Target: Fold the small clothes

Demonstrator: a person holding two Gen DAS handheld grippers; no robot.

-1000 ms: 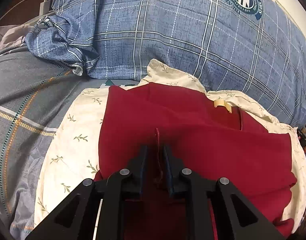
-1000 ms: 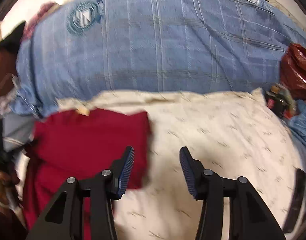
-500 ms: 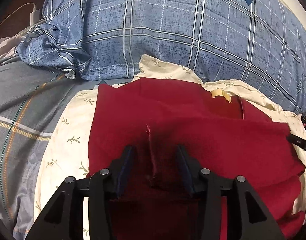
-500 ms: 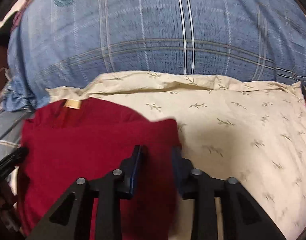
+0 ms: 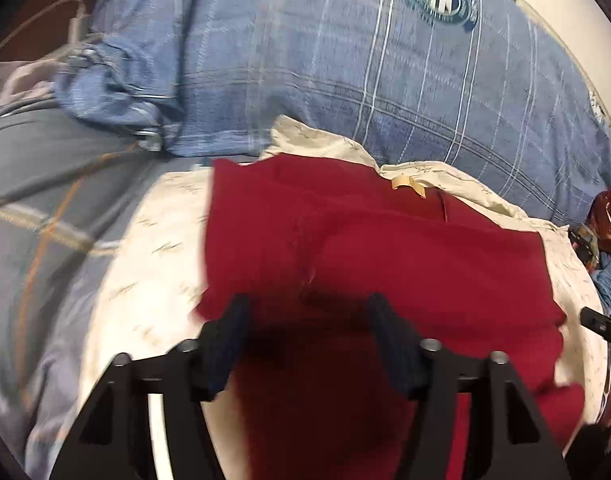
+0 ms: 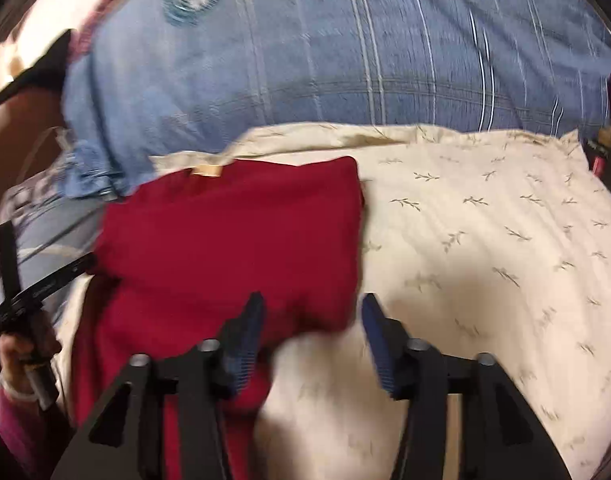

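We see the red garment (image 5: 385, 264) lying folded on the cream leaf-print pillow (image 6: 485, 232), below the blue plaid pillow (image 5: 345, 80). Our left tongs (image 5: 307, 312) are opening over the cloth, gripping nothing. Our right tongs (image 6: 311, 308) are opening too (the garment's corner lies between them, unpinched).

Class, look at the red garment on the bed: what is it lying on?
The red garment lies on a cream cloth printed with leaf sprigs, which shows around its edges. What lies beneath that cloth, under the garment, is covered and cannot be seen.
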